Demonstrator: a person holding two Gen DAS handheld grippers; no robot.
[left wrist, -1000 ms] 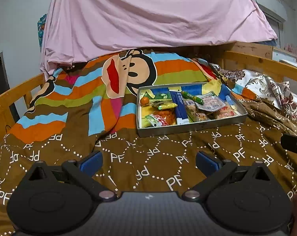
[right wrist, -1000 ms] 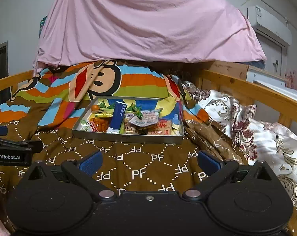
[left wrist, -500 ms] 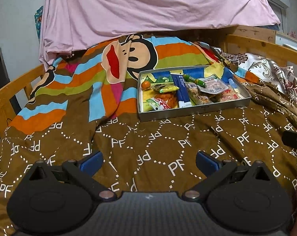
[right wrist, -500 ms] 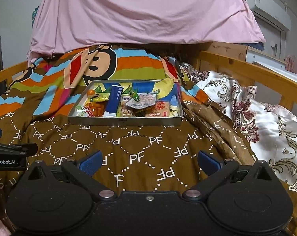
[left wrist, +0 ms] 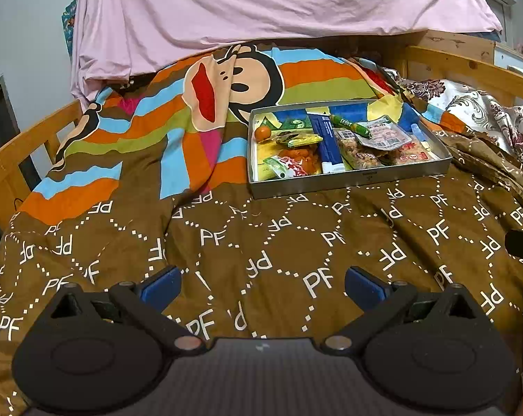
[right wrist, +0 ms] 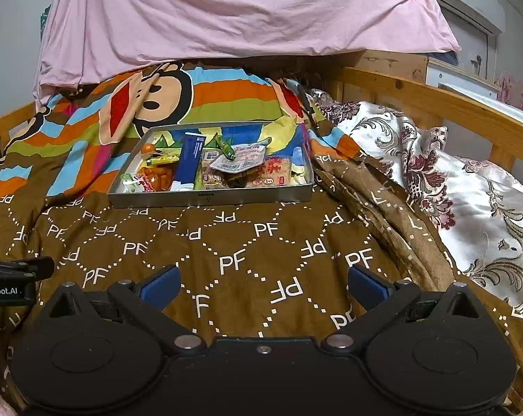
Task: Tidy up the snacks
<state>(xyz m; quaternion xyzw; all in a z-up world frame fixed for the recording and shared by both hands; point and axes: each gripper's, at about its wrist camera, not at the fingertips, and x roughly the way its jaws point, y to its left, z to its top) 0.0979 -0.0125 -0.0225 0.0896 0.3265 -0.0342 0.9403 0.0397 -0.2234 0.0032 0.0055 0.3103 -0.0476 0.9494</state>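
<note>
So nearest to us we've got both grippers hovering low over the bed: the left gripper (left wrist: 263, 282) and the right gripper (right wrist: 264, 282) each have their jaws spread wide and released, nothing between the blue pads (right wrist: 160, 286). Under them is the brown blanket (right wrist: 247, 242) with the white PF lettering all over it. Off to the right in the right wrist view there's a white floral quilt (right wrist: 469, 187) bunched up against the wooden bed rail (right wrist: 434, 104).

A bit farther out, the metal tray (left wrist: 348, 182) sits on the blanket, right of centre in the left wrist view, and it's packed with snacks: a small orange fruit (left wrist: 262, 133) in the far left corner, a long blue box (left wrist: 327, 142) running near to far down the middle, a green wrapped stick (left wrist: 350, 126) lying across the packets to its right. Behind the tray we see the striped monkey print (left wrist: 233, 83), then a pink sheet (left wrist: 261, 3) draped across the far end.
</note>
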